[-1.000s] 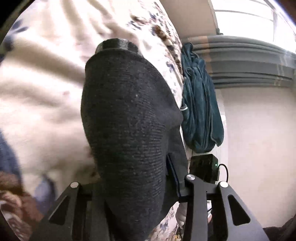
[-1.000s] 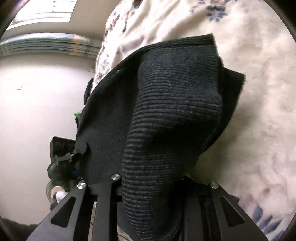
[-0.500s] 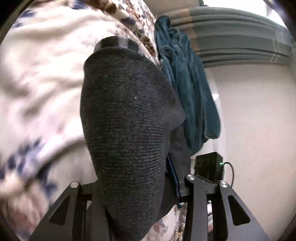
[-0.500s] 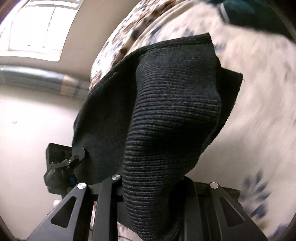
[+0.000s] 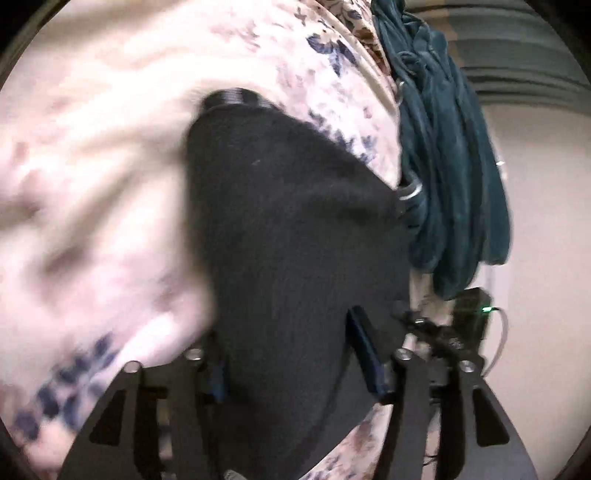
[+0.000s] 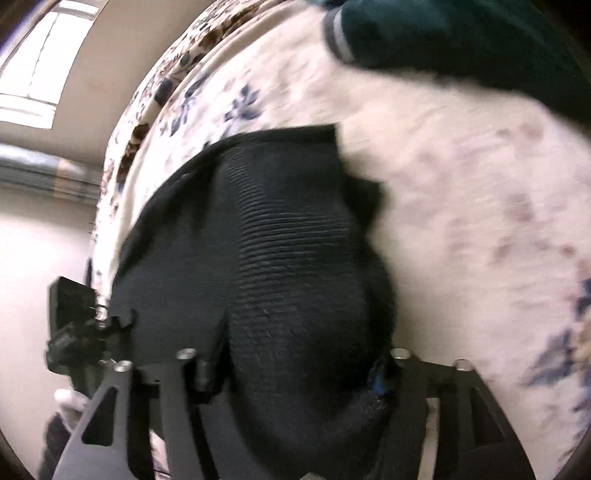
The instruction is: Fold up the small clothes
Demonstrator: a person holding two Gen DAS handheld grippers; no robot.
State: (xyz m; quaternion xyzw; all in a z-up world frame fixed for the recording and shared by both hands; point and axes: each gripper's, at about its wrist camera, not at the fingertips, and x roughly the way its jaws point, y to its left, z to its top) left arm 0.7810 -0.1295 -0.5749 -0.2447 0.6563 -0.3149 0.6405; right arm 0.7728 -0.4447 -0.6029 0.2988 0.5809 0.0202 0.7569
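While both tongs angle downward, opening, black knit garment [image 5: 295,240] lies between.

Floral bedcover [image 5: 110,155] smeared by motion blur, black knit garment [image 6: 295,277] hiding both fingertip pairs — teal garment [image 6: 461,33] cropped at frame edge

A home bedroom is shown. Most of both views is filled by a soft cream bedcover printed with blue and brown flowers [image 5: 110,155], spread over a bed. A crumpled dark teal velvety garment [image 5: 447,155] is seen lying at the bed's edge. Plain off-white walls [image 6: 33,236] are seen beyond, with a bright daylit window [image 6: 40,70] high up and a band of grey striped fabric [image 5: 524,74], perhaps a curtain.
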